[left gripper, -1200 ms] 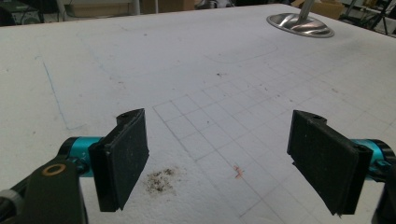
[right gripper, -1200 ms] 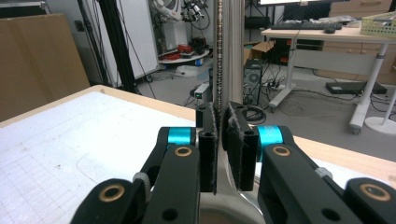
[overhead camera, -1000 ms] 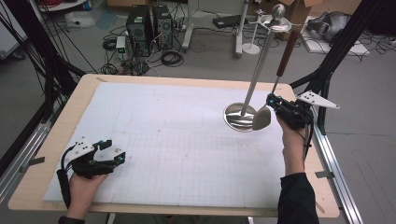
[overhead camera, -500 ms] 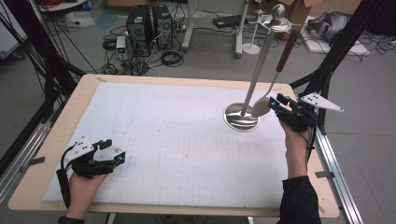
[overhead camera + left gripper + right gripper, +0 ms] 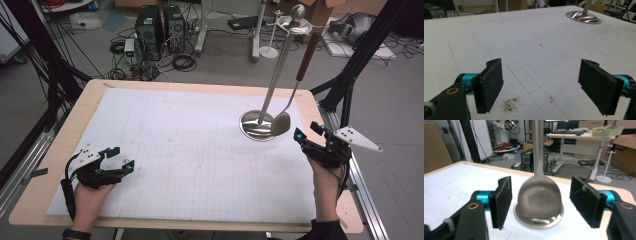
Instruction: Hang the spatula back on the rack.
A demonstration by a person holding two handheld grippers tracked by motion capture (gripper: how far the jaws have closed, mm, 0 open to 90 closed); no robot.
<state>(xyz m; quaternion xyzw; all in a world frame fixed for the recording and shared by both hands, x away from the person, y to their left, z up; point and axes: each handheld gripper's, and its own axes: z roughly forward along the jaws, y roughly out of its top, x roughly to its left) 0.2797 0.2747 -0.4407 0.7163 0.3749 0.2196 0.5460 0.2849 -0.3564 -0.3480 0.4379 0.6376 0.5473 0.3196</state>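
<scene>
Even soft light, slight blur, faint shadows

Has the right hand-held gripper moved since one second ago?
Yes. In the high view the right hand-held gripper has pulled back toward the person and slightly outward, away from the round metal base of the stand. Its jaws stand open.

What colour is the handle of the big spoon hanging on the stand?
The handle is dark reddish brown; the spoon itself is shiny silver. The high view shows it best.

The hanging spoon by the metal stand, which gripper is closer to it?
Right. The right gripper sits just beside the spoon, jaws open and facing its bowl. The left gripper is far across the table near the front left corner, also open.
</scene>
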